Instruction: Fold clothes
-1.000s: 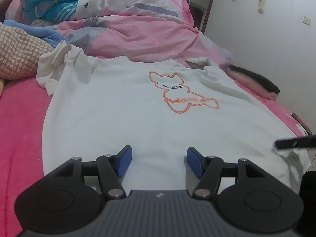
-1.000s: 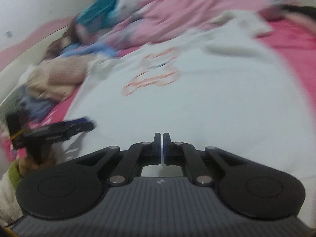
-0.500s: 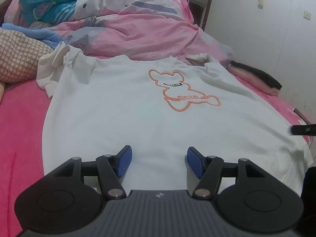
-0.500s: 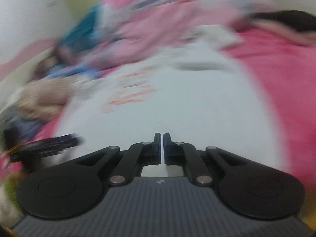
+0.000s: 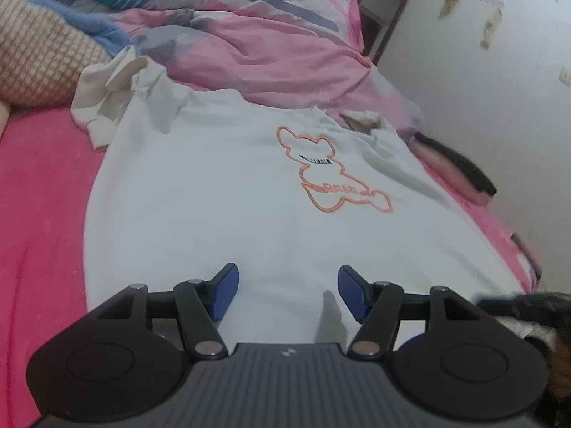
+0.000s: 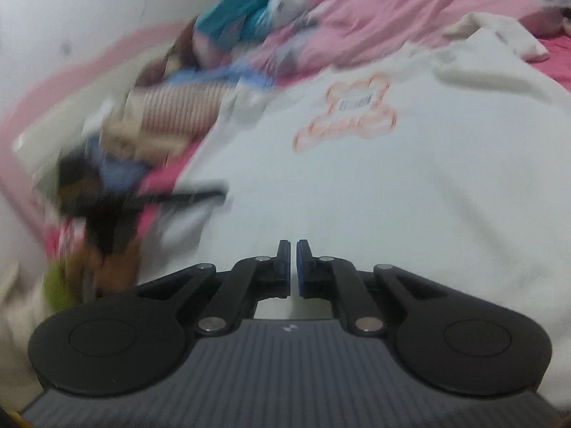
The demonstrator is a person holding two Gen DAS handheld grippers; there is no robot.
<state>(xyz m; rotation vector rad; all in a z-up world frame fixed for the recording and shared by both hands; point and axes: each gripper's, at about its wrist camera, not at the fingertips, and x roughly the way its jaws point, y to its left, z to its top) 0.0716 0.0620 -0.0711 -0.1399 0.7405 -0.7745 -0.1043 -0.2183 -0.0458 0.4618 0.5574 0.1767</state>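
Observation:
A white T-shirt (image 5: 221,192) with an orange bear outline (image 5: 328,171) lies front up and spread flat on the pink bed sheet (image 5: 35,196). Its left sleeve (image 5: 107,103) is bunched up at the far left. My left gripper (image 5: 287,285) hovers open over the hem, with only flat cloth showing between the blue pads. My right gripper (image 6: 292,267) is shut with nothing in it, low over the shirt (image 6: 392,185) near its right side. It shows as a dark blur (image 5: 517,303) at the lower right of the left wrist view. The left gripper (image 6: 171,198) is a blurred dark bar in the right wrist view.
A rumpled pink duvet (image 5: 267,53) lies piled behind the shirt's collar. A checked pillow (image 5: 39,60) is at the far left. A black and pink folded item (image 5: 460,171) lies by the white wall (image 5: 481,89) on the right.
The left view has rolled a little while its gripper stays open over the hem. The right gripper swung across the shirt and now sits lower and nearer beside the left one, still shut.

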